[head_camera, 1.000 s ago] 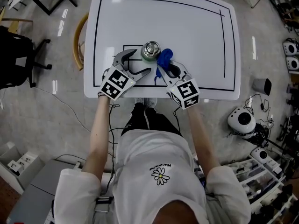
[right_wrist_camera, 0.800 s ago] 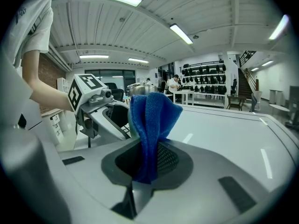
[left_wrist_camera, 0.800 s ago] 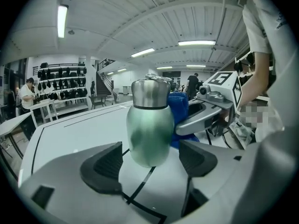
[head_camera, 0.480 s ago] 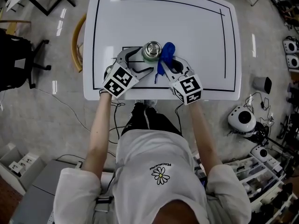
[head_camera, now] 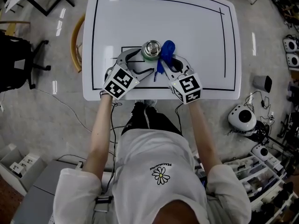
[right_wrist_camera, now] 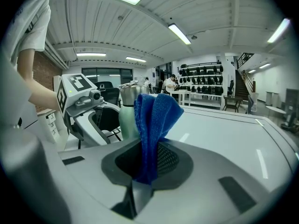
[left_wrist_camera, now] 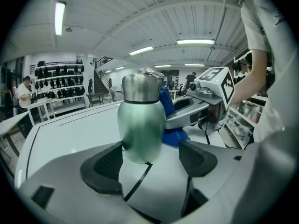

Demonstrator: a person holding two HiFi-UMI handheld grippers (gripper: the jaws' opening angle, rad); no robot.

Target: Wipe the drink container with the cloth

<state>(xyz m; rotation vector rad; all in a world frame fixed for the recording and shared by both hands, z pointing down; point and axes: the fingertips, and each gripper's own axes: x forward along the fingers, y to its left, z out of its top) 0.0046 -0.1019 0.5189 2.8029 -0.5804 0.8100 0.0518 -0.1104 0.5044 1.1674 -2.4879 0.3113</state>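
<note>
A green steel drink container (head_camera: 151, 50) stands upright on the white table (head_camera: 196, 27), near its front edge. My left gripper (head_camera: 145, 60) is open, its jaws reaching round the container's left and near sides. In the left gripper view the container (left_wrist_camera: 141, 120) stands just beyond the two black pads (left_wrist_camera: 105, 164), close to the left one. My right gripper (head_camera: 164, 65) is shut on a blue cloth (head_camera: 166, 51), and the cloth rests against the container's right side. In the right gripper view the cloth (right_wrist_camera: 152, 120) stands up out of the shut jaws, with the container (right_wrist_camera: 127, 113) behind it.
A black outline is drawn on the table (head_camera: 224, 41). A wooden chair (head_camera: 77, 41) is tucked at the table's left edge and a black office chair (head_camera: 16, 55) stands further left. Gear and cables (head_camera: 244, 120) lie on the floor at the right.
Both grippers have moved forward towards the container. The cloth has come up against its right side, and the left jaws have closed in round it. Little has moved in the last half second.
</note>
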